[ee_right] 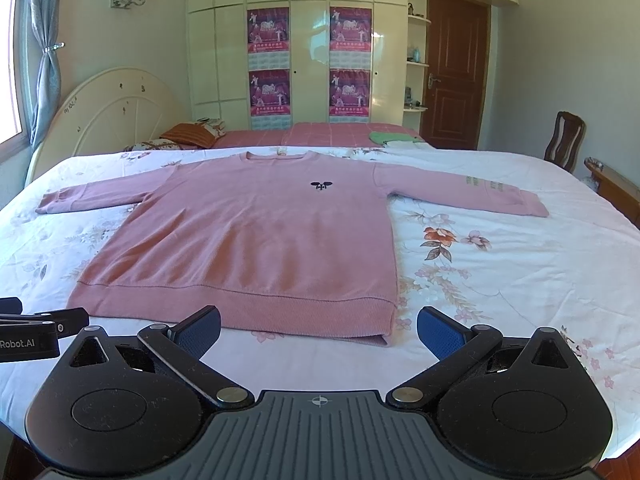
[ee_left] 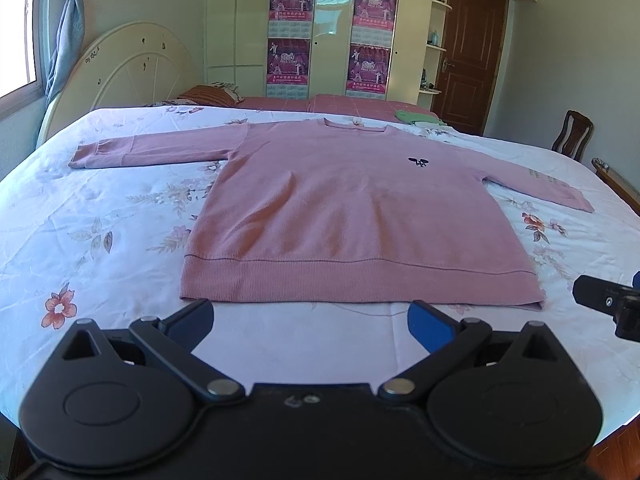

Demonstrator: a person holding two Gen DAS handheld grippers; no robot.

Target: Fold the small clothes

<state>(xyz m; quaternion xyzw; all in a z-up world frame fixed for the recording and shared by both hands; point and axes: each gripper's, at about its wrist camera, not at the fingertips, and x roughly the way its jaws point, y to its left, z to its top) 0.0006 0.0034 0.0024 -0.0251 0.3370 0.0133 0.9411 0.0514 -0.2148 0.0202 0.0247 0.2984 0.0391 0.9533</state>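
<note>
A pink long-sleeved sweater lies flat and face up on the floral bedspread, sleeves spread out to both sides, hem toward me. It also shows in the right wrist view. My left gripper is open and empty, just short of the hem's middle. My right gripper is open and empty, just short of the hem's right corner. The right gripper also shows at the right edge of the left wrist view. The left gripper shows at the left edge of the right wrist view.
A folded green garment lies at the far side of the bed. Pillows and a headboard stand at the far left. A wooden chair stands to the right of the bed. A wardrobe and a door are behind.
</note>
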